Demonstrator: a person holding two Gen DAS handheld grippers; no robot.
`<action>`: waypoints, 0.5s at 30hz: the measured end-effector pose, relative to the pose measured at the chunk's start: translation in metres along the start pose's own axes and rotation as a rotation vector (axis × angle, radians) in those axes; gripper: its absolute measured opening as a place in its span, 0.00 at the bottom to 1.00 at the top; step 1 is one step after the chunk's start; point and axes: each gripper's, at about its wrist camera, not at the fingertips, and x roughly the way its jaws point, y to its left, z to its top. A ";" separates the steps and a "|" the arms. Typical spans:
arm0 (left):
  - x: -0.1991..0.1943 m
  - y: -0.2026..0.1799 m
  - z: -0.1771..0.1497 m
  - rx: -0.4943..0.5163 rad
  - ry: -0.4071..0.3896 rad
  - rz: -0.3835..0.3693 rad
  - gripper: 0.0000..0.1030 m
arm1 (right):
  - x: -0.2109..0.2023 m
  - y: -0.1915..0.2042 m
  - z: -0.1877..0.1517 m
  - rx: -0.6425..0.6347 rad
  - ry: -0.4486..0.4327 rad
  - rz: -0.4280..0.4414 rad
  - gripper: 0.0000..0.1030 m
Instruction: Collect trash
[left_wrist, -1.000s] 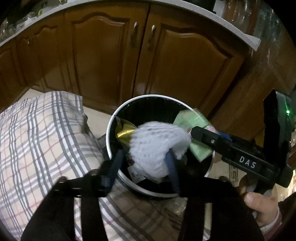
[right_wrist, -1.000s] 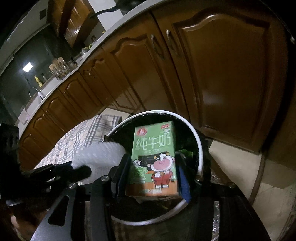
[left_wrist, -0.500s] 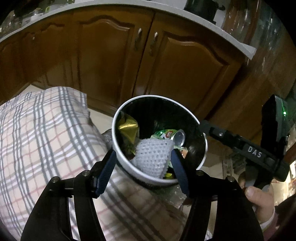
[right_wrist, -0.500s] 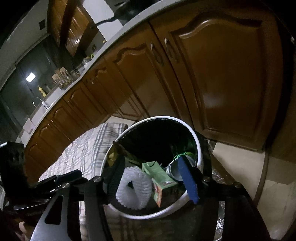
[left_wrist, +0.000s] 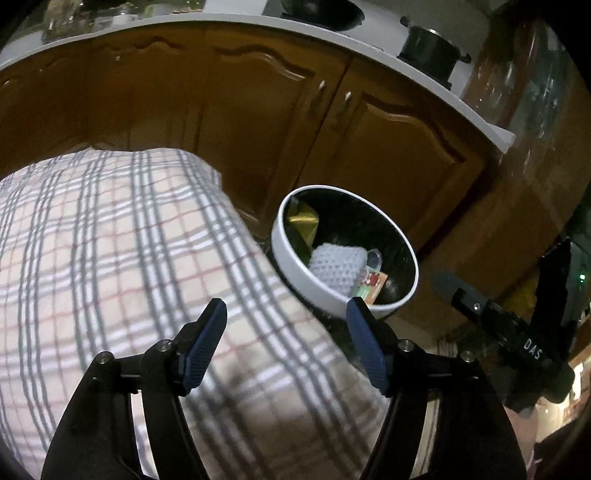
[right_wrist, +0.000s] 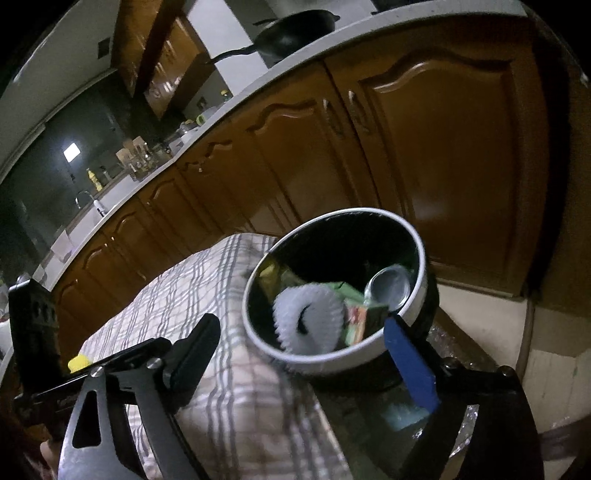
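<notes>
Bin (left_wrist: 295, 258) holding foam net (left_wrist: 338, 266), carton (right_wrist: 364, 314), can (right_wrist: 388, 286) (gold wrapper (left_wrist: 303, 221) too). Left claw (left_wrist: 286, 343) and right claw (right_wrist: 301, 354) both spread wide, gripping nothing.

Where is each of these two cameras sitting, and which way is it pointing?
Left wrist view: rides the left gripper, looks forward and down past its open blue fingers at the plaid cloth and trash bin; the right gripper shows at its right.
Right wrist view: rides the right gripper, open, facing the same bin; the left gripper shows at its left.
Shared: bin, white foam net, cloth, wooden cabinets.
</notes>
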 end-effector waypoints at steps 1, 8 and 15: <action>-0.004 0.001 -0.003 -0.001 -0.008 0.006 0.70 | -0.002 0.005 -0.002 -0.011 -0.004 -0.005 0.92; -0.045 0.016 -0.025 -0.007 -0.124 0.056 0.81 | -0.025 0.033 -0.022 -0.088 -0.110 -0.044 0.97; -0.082 0.021 -0.042 0.029 -0.234 0.132 0.91 | -0.048 0.055 -0.036 -0.154 -0.211 -0.070 0.99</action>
